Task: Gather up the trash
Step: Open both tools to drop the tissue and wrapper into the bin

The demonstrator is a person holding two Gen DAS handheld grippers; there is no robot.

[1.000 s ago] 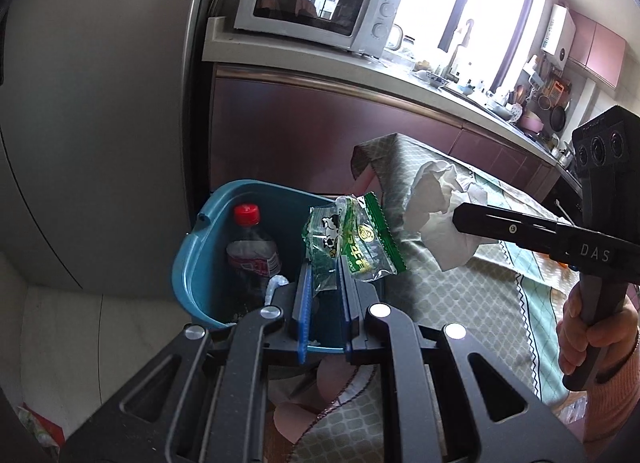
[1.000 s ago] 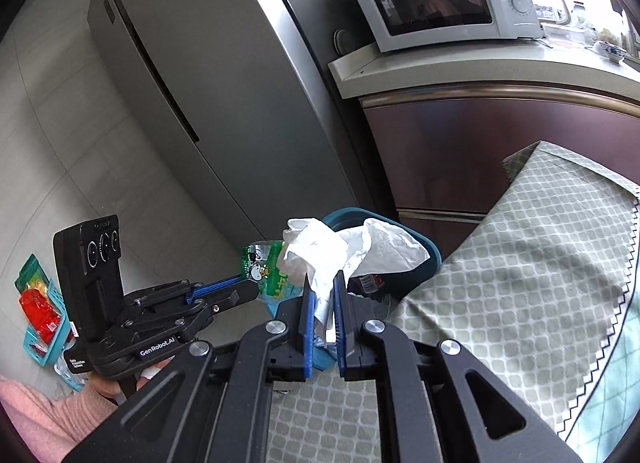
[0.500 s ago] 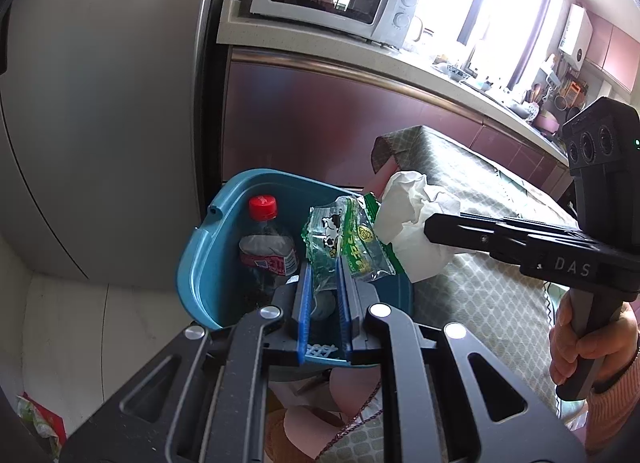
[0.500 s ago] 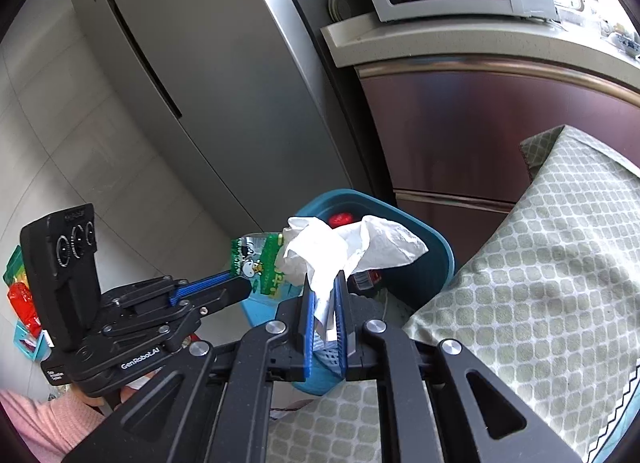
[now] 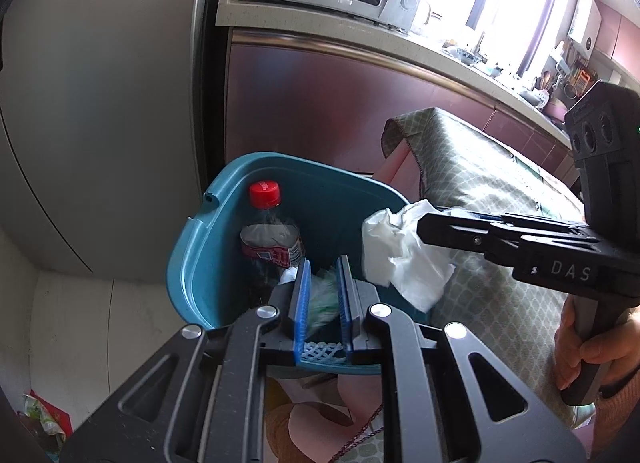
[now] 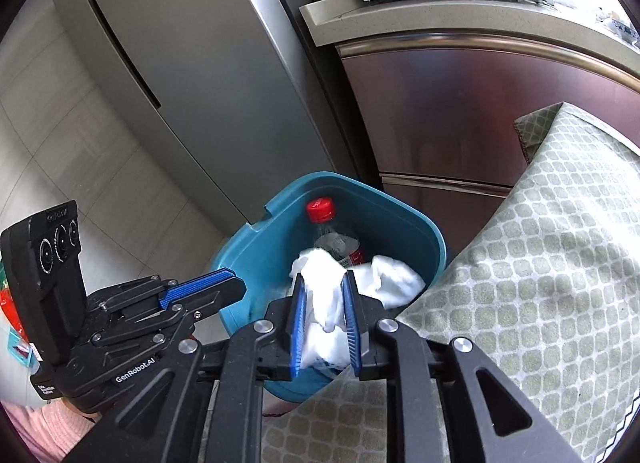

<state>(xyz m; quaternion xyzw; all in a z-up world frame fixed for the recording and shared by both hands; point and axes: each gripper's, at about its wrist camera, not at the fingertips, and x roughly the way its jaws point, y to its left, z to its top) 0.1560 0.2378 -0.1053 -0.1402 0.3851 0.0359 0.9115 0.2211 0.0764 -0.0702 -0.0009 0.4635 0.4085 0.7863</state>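
Both tools over bin (image 5: 200,247): right tool (image 6: 323,315) opening around tissue (image 6: 324,295) (left tool (image 5: 323,287) narrow, wrapper (image 5: 320,299) blurred).

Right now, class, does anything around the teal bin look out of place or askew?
Yes. The teal bin stands tilted rather than upright, its mouth tipped toward the table. Beyond it, bright packaging lies loose on the floor by the wall, outside the bin, though trash is being collected.

Pale tiled floor (image 6: 60,111), teal bin (image 6: 400,223) standing on it (beside the fridge (image 6: 180,63)), green-patterned tablecloth (image 6: 540,263) covering the table
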